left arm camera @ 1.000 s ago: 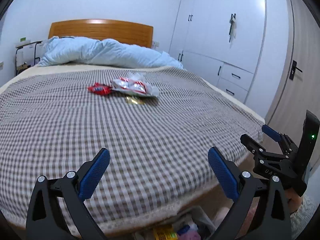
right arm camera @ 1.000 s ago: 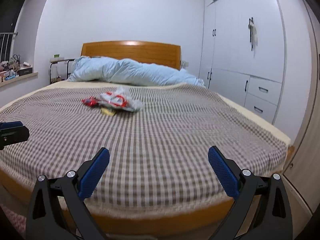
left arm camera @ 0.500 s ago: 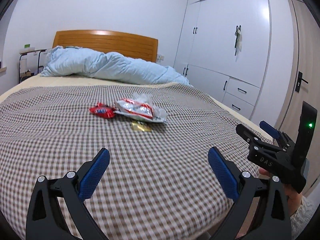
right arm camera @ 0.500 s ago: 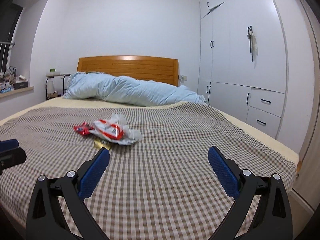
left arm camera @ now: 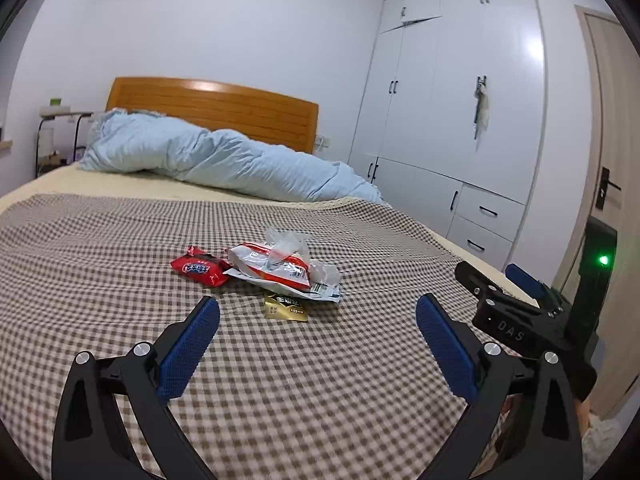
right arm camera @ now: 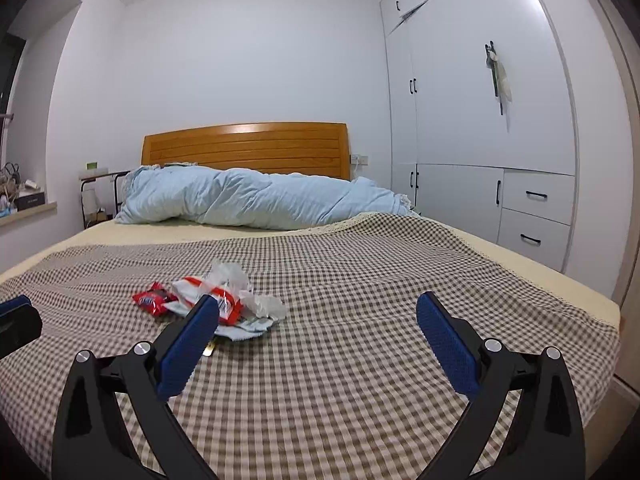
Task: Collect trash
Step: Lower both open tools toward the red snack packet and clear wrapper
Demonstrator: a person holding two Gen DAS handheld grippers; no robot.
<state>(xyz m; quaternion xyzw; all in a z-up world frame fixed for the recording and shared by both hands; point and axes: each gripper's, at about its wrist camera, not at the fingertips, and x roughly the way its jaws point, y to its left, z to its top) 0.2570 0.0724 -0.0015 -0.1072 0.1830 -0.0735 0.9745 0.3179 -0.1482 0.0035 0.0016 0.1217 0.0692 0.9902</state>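
Trash is seen ahead of both tongs on the checked bedspread (left arm camera: 320,380): a red wrapper (left arm camera: 198,271), a crumpled white and red bag (left arm camera: 280,266) touching it, and a gold packet (left arm camera: 286,307) just in front of the bag. The left tongs (left arm camera: 318,322) are held released above the bedspread, nothing between the blue pads (left arm camera: 188,350), with the packet nearest them. The right tongs (right arm camera: 318,322) are likewise spread wide and empty, the trash lying ahead and to their left.

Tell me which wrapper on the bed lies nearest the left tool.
The small gold wrapper, flat on the checked blanket, just ahead of the open left tool. The red wrapper and the white-and-red bag lie farther back.
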